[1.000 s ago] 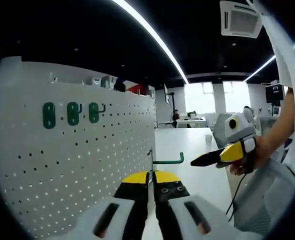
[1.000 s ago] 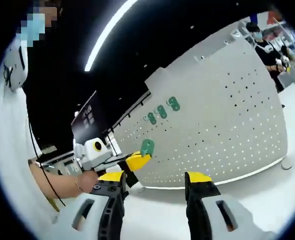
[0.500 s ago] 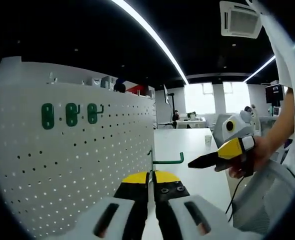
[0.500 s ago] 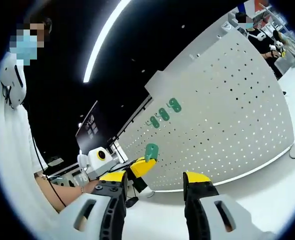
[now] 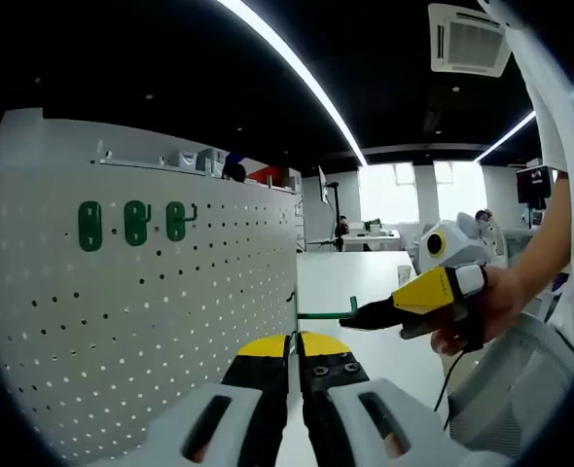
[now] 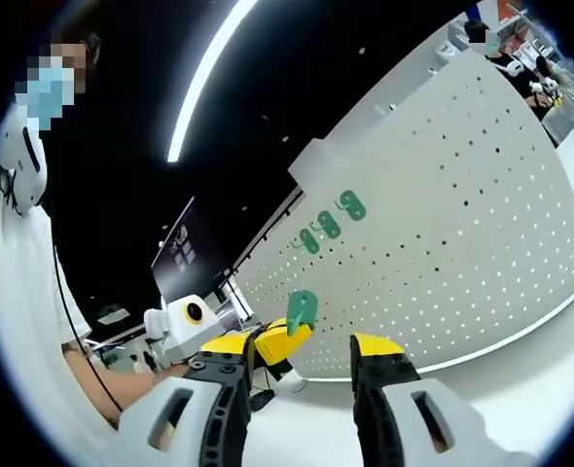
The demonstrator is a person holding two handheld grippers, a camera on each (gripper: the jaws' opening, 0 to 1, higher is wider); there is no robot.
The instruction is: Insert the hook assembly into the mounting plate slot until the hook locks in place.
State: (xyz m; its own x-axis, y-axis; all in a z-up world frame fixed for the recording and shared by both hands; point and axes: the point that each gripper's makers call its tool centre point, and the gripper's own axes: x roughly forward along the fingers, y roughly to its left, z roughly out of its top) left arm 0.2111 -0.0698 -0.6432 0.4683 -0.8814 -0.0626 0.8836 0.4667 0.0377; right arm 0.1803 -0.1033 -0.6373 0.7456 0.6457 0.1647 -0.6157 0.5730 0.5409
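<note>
Green hook (image 5: 326,313), pinched between the closed jaws of the left gripper (image 5: 294,347), sits just beside the white pegboard (image 5: 122,321) but not yet seated, below three mounted hooks (image 5: 131,223), while the right gripper (image 6: 297,352) hangs wide and empty nearby.

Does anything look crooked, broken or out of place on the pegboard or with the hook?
Nothing stands out. Three green hooks hang in an even row on the white pegboard, and the left gripper holds a fourth green hook level beside the board's edge, not yet inserted. The right gripper reaches toward it.
</note>
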